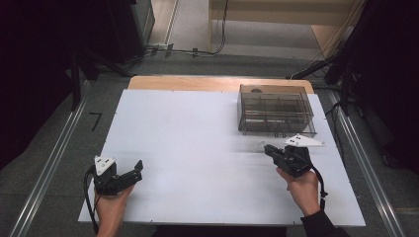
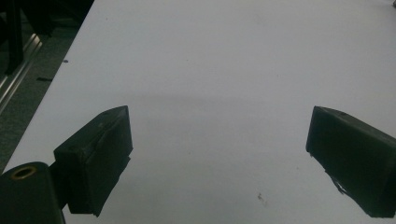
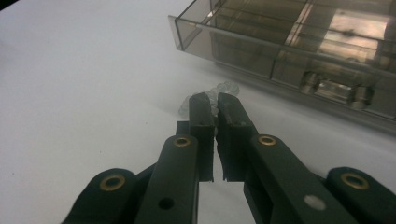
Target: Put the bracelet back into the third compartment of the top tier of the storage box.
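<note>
A smoky transparent compartment box stands at the back right of the white table; in the right gripper view the box lies just beyond the jaws. My right gripper rests in front of the box, jaws pressed nearly together on a small clear plastic piece at their tips. From above, the clear piece looks faint against the table. My left gripper sits at the front left, open wide with nothing between its fingers.
The box has several inner dividers and two small clear latches on its near side. Metal rails run along both sides of the table, over grey floor. Cables lie on the floor behind the table.
</note>
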### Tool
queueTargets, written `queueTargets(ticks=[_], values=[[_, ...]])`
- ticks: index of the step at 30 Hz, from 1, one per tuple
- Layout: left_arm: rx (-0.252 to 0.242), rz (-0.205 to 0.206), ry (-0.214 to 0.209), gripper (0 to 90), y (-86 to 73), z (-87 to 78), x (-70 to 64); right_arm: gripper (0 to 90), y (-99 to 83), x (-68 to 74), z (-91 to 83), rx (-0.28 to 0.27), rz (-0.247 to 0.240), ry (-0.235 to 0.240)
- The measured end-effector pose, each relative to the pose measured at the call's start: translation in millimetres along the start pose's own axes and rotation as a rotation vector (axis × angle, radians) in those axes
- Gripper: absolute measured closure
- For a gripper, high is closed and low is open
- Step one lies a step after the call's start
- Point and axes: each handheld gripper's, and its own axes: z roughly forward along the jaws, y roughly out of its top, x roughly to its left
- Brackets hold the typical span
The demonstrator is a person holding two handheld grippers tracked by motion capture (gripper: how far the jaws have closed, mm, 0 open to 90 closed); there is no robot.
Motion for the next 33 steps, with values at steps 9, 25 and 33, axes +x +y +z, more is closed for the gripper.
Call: queueTargets(ticks=[9, 25, 33], values=[[0.000, 0.000, -0.001, 7.1, 0.0, 0.1, 0.0, 83.2, 3.8, -5.3, -10.4, -0.028, 0.018, -0.013], [-0.001, 0.000, -0.001, 7.1, -0.1, 0.5, -0.2, 83.2, 8.7, -13.1, -24.6, -0.071, 0.043, -0.029], [-0.002, 0.000, -0.003, 7.1, -0.2, 1.0, -0.4, 83.2, 11.6, -18.1, -33.0, -0.100, 0.059, -0.040]])
